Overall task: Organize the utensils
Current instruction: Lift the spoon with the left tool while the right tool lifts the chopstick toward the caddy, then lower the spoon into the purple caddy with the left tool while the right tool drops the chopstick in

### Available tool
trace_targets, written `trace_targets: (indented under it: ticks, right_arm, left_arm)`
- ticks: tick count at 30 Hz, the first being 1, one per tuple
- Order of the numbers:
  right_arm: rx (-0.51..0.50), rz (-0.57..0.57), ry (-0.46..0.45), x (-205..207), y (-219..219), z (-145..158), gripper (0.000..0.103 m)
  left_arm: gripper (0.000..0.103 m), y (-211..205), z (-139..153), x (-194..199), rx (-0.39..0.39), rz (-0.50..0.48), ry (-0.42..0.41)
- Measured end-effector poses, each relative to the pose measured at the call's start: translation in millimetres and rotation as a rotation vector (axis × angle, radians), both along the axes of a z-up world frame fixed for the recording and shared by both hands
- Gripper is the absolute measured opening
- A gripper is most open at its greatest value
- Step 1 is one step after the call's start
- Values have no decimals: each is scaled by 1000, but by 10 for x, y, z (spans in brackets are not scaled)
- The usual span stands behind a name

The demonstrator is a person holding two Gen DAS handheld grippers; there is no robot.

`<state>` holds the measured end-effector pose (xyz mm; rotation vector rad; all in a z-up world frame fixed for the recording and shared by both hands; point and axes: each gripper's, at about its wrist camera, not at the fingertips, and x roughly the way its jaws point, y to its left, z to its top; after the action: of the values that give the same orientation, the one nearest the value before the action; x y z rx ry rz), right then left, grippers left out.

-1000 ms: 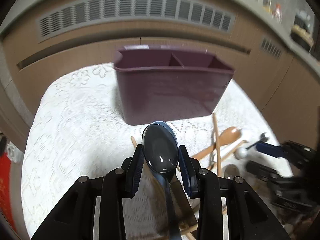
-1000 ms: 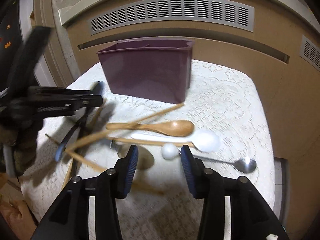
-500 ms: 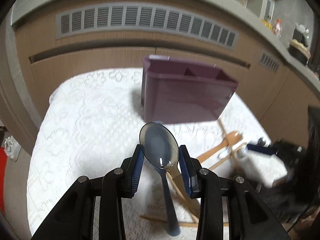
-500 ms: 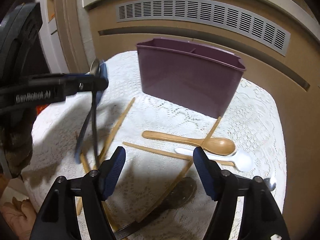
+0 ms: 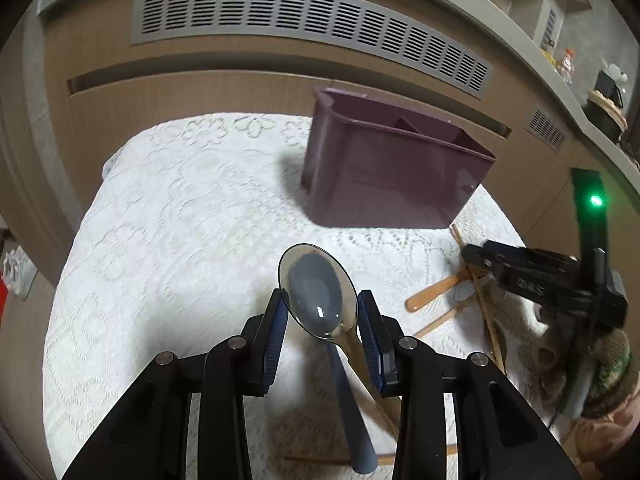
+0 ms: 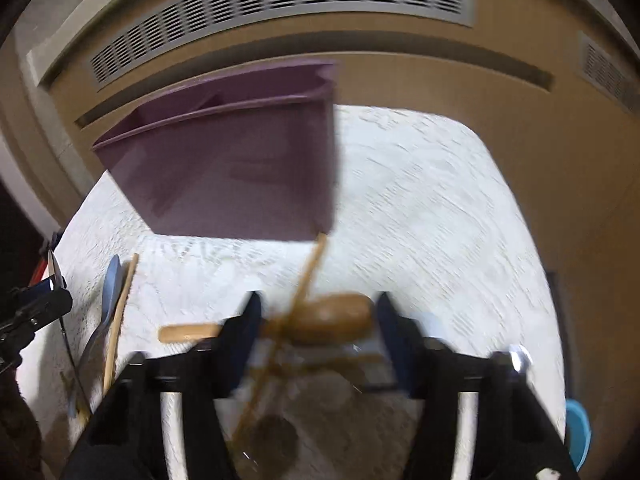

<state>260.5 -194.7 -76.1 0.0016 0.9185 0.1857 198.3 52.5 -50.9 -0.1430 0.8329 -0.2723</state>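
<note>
My left gripper is shut on a metal spoon, bowl up, held above the white lace tablecloth. The purple divided utensil holder stands beyond it to the right. My right gripper is open, its fingers on either side of a wooden spoon that lies on the cloth with wooden chopsticks. The holder is just behind. The right wrist view is blurred by motion. The right gripper also shows at the right of the left wrist view.
A blue-handled utensil and a wooden chopstick lie at the left of the cloth. More wooden utensils lie right of the left gripper. A wooden cabinet with grey vents stands behind the table.
My right gripper has swung right and dropped down over the wooden spoon, still open. My left gripper has lifted and drawn back left with the metal spoon, away from the holder.
</note>
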Motion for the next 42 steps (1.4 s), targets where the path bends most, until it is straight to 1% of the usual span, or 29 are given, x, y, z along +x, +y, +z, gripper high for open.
trace_targets:
  ticks: [1,4,5,7,8,9,12,14,20,21,23,26,27,28,29,30,32,35,37,39,42]
  right_arm:
    - [-7,5,10,58,45,-21,37]
    - [-76,5,50,189,171,-115,32]
    - [-80,7,60,193,191,-145,29]
    - [-84,35,47,150,235,-130,20]
    - [-58,65,49,110,241,-116,12]
    - [-29,91,46,52,230,-90,8]
    - [-26,118,3,-150,185,25,7]
    - [20,127,-21,-306,85,153,7]
    - [93,150,-132,-743,-77,591,6]
    - [105,155,-145,-765,-110,643,6]
    - [138,162,-186,-858,-151,794,6]
    - [195,162,-266,-953,-195,1033,6]
    - [212,161,-290,-974,-199,1123,6]
    - [233,162,-333,-1002,-224,1269,6]
    - [239,163,-371,-1017,-246,1390,6]
    - [232,165,-425,-1025,-247,1577,6]
    - [205,168,-541,-991,-227,1986,6]
    - [175,169,-644,-818,-195,2495,6]
    - [159,164,-681,-684,-179,2721,6]
    - [152,154,-702,-536,-180,2886,6]
    - [136,139,-712,-328,-158,2958,6]
  left_arm:
    - [37,20,-6,-14,-4,3,3]
    - [37,85,-16,-55,-23,13,15]
    - [37,104,-18,-68,-31,15,18]
    - [37,123,-14,-88,-35,21,18]
    - [37,121,-8,-95,-34,22,18]
    - [36,113,6,-105,-31,22,16]
    - [36,55,88,-167,-15,16,-12]
    - [36,13,150,-211,-2,10,-35]
    - [35,-129,415,-402,21,7,-108]
    - [35,-141,466,-433,20,7,-121]
    - [35,-169,603,-502,18,9,-158]
    - [35,-218,912,-601,21,12,-240]
    - [35,-244,1089,-614,25,5,-281]
    - [35,-256,1216,-606,28,1,-309]
    - [35,-278,1391,-602,38,-2,-352]
    - [35,-312,1606,-580,56,-8,-405]
    - [35,-390,2009,-499,111,-4,-508]
    - [35,-484,2451,-331,185,16,-622]
    - [35,-520,2636,-192,221,25,-672]
    - [35,-560,2734,-31,248,38,-702]
    - [35,-583,2733,287,250,22,-679]
